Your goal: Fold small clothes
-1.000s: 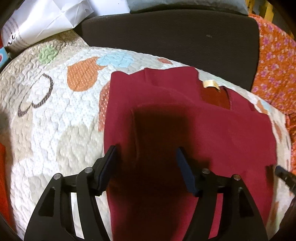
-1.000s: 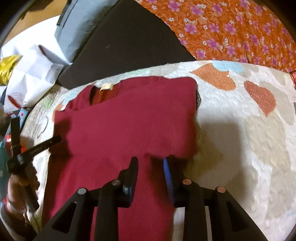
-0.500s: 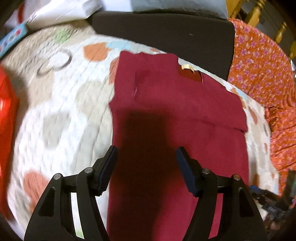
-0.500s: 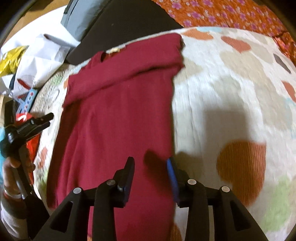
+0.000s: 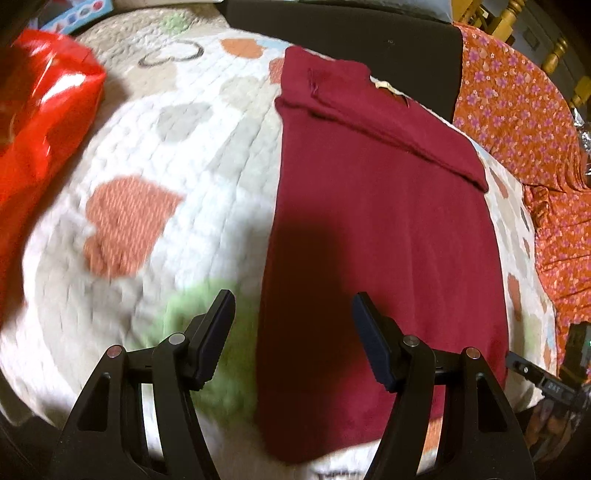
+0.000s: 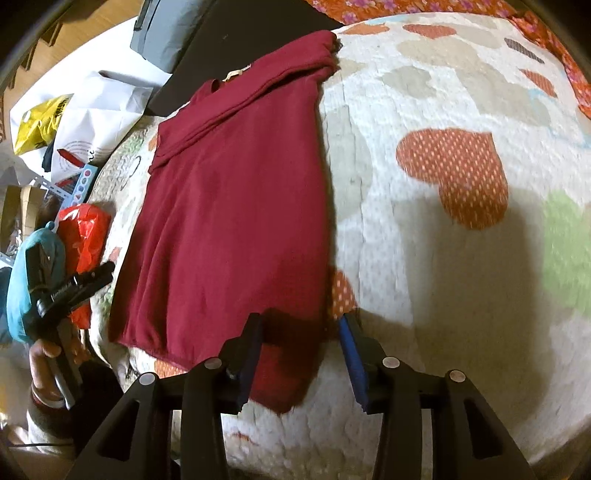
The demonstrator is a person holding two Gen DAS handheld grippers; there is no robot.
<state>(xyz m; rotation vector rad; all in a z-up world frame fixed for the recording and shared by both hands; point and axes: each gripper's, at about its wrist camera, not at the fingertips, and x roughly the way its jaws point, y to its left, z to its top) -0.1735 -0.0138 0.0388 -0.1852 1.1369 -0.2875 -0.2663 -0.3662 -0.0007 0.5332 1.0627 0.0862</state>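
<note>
Garment: I see a dark red knit top (image 5: 388,229) lying flat on a white quilted bedspread with heart patches (image 5: 166,155), sleeves folded in so it forms a long strip, neck end with a pale label toward the far edge of the bed, hem at the near edge.
Hem: in the right wrist view the top (image 6: 229,206) has its near right corner spilling over the bed's near edge.
Left tongs: my left tongs (image 5: 291,332) stand fairly wide apart and hold nothing; they hover over the top's left edge near the hem, one finger over the quilt, the other over red cloth.
Right tongs: my right tongs (image 6: 299,350) are opening; the hem's right corner lies between the fingers in the picture, but the blue pads do not press on it.
Other hand: in the right wrist view a hand (image 6: 46,354) grips the left tool's handle at the bed's left side.
Surroundings: a shiny red plastic bag (image 5: 40,122) sits off the bed's left edge; an orange floral cloth (image 5: 524,122) lies along the right edge; a dark flat cushion (image 5: 343,29) borders the far edge.
</note>
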